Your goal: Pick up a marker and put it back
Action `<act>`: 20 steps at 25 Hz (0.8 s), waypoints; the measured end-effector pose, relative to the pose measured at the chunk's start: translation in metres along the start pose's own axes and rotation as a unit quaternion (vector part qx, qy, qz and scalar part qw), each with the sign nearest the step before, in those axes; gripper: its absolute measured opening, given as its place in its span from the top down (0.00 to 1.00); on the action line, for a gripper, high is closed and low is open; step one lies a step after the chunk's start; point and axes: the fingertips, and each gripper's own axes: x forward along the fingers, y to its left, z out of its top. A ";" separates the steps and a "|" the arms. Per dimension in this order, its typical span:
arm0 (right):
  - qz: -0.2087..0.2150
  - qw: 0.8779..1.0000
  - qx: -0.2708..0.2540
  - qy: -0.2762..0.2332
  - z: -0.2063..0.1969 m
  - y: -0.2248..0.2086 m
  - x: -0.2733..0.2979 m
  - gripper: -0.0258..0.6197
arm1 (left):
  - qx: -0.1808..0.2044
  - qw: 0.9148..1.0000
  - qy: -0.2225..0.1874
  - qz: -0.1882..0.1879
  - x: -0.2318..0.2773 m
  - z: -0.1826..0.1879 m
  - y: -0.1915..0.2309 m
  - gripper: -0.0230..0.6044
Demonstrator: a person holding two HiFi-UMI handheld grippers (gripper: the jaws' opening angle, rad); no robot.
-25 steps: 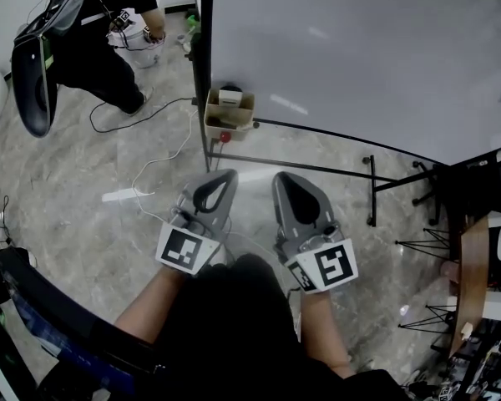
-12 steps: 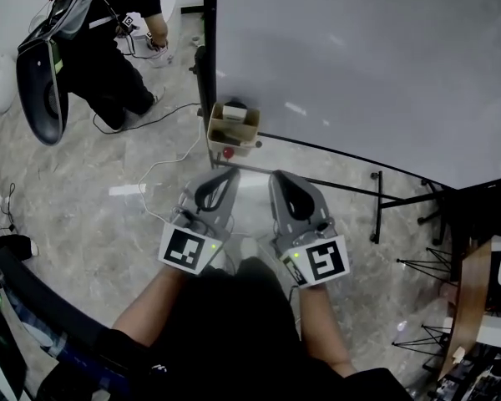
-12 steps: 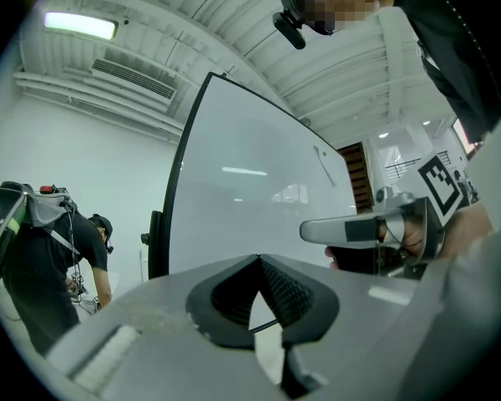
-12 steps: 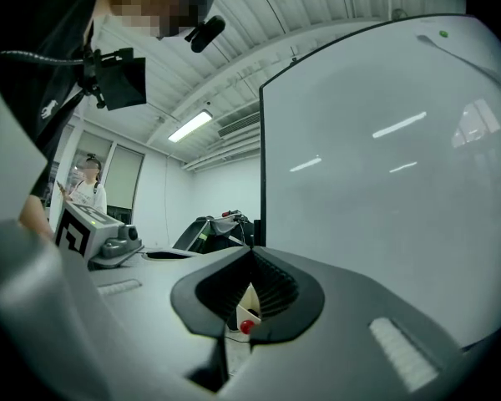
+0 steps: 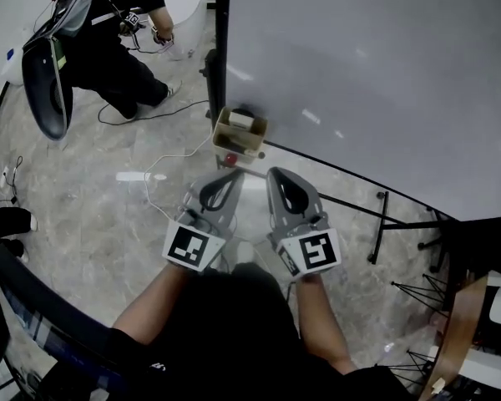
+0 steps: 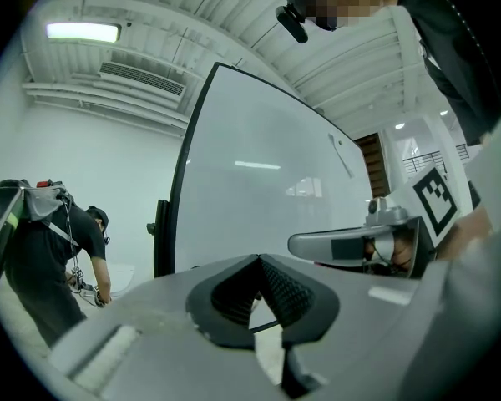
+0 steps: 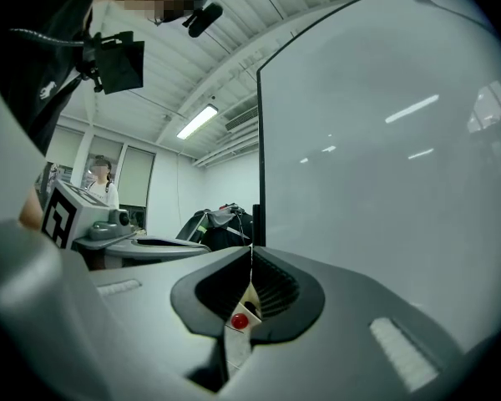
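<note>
- Left gripper (image 5: 230, 175) clenched: in the left gripper view its tips (image 6: 257, 258) meet and nothing sits between them.
- Right gripper (image 5: 277, 174) also clenched and empty. The right gripper view shows the tips (image 7: 250, 250) pressed together.
- Head view: both grippers are held level, side by side and near each other, over the floor (image 5: 92, 215). Both point at a box (image 5: 220, 130).
- The marker cubes face up, at the person's hands.
- The box is cardboard, open-topped, and stands on the floor at the lower corner of the whiteboard (image 5: 376, 65), just ahead of the gripper tips and apart from them.
- A white block (image 5: 240, 119) lies in the top of the box.
- Marker (image 5: 230, 159): only a red round end shows, at the near lower side of the box. Can't tell whether it is inside the box or against it.
- The same red end (image 7: 240, 321) shows through the gap behind the right tips. It is not touched.
- The whiteboard fills the upper right of the head view, with its black stand leg (image 5: 351, 203) running across the floor.
- A white cable (image 5: 163, 161) trails on the floor left of the box.
- Another person (image 5: 117, 48) in dark clothes bends down at upper left, well apart.
</note>
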 end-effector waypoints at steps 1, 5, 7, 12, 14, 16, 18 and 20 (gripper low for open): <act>0.002 1.000 0.000 0.002 -0.002 -0.002 0.001 0.94 | -0.001 1.000 0.002 0.004 0.001 -0.001 0.000 0.96; 0.014 1.000 0.001 0.008 -0.008 -0.010 0.010 0.92 | -0.003 1.000 0.006 0.026 0.004 -0.003 0.006 0.96; 0.022 1.000 0.002 0.011 -0.012 -0.011 0.015 0.91 | -0.002 0.999 0.009 0.034 0.006 -0.005 0.009 0.96; 0.037 0.999 0.000 0.019 -0.023 -0.016 0.025 0.88 | 0.001 0.999 0.014 0.051 0.010 -0.009 0.014 0.96; 0.039 0.999 -0.007 0.025 -0.029 -0.018 0.028 0.87 | 0.002 0.998 0.015 0.057 0.012 -0.010 0.016 0.96; 0.042 0.998 -0.013 0.033 -0.036 -0.021 0.031 0.84 | 0.003 0.998 0.015 0.062 0.012 -0.010 0.019 0.96; 0.046 0.998 -0.018 0.044 -0.044 -0.022 0.035 0.81 | 0.003 0.997 0.017 0.069 0.013 -0.011 0.022 0.96; 0.050 0.997 -0.020 0.054 -0.053 -0.023 0.039 0.79 | 0.006 0.997 0.019 0.076 0.012 -0.012 0.025 0.96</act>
